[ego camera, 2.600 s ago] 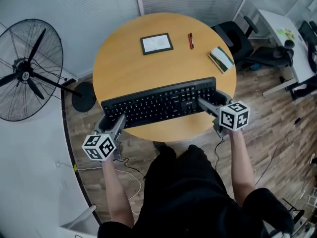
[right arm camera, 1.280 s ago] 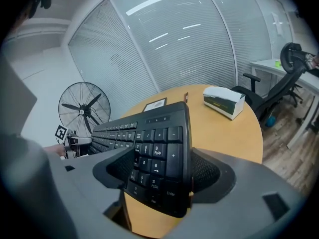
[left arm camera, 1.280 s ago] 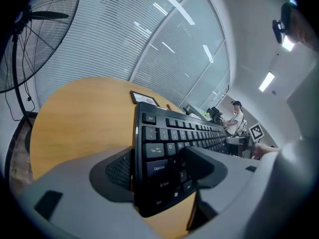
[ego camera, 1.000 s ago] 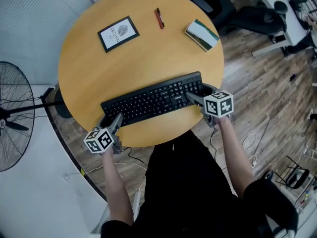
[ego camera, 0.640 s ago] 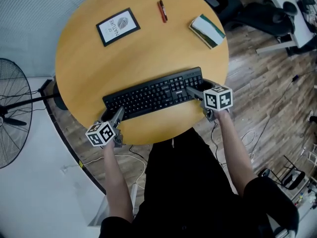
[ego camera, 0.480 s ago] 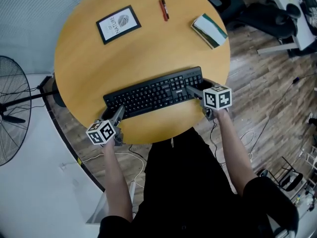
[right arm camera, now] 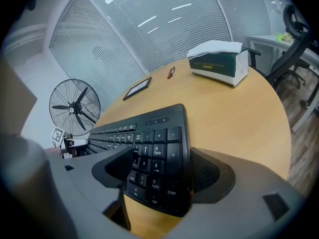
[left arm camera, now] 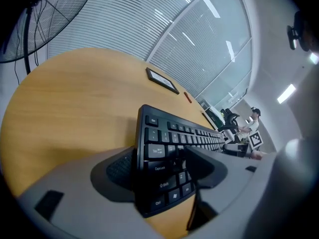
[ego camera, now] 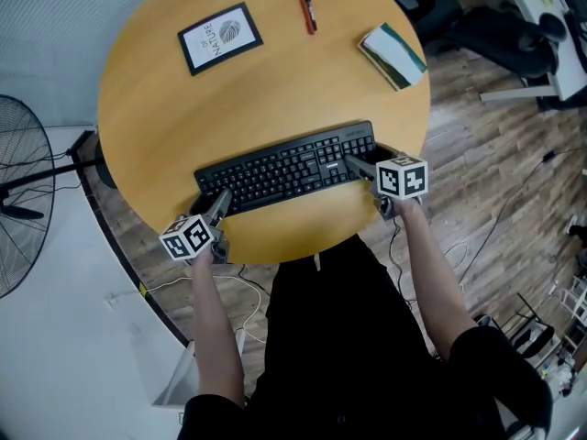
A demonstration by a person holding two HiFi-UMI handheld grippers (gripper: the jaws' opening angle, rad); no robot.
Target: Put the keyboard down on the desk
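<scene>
Keyboard [ego camera: 286, 168], black, full-size, lay lengthwise across the near part of the round wooden desk [ego camera: 266, 90], its long side roughly along the near edge. Couldn't tell whether it sat on the desk or hung just above it.

Left gripper [ego camera: 218, 211] was at the keyboard's left end. In the left gripper view its fingers [left arm camera: 207, 166] were pinching that end at the Caps Lock/Ctrl corner, one finger across the keys, the other on the far face.

Right gripper [ego camera: 358, 168] was at the right end. In the right gripper view its fingers [right arm camera: 112, 168] were clamped on the number-pad end near the Enter key, the same way.

A marker cube rode on each gripper, and both forearms reached in from the near side.

On the far half of the desk, well apart from the keyboard: a framed card [ego camera: 219, 38] at left, a red pen [ego camera: 308, 11] in the middle, and a green-and-white box [ego camera: 393, 55] near the right rim.

A standing fan [ego camera: 18, 191] was on the floor left of the desk, and office chairs [ego camera: 459, 16] beyond its right side.
</scene>
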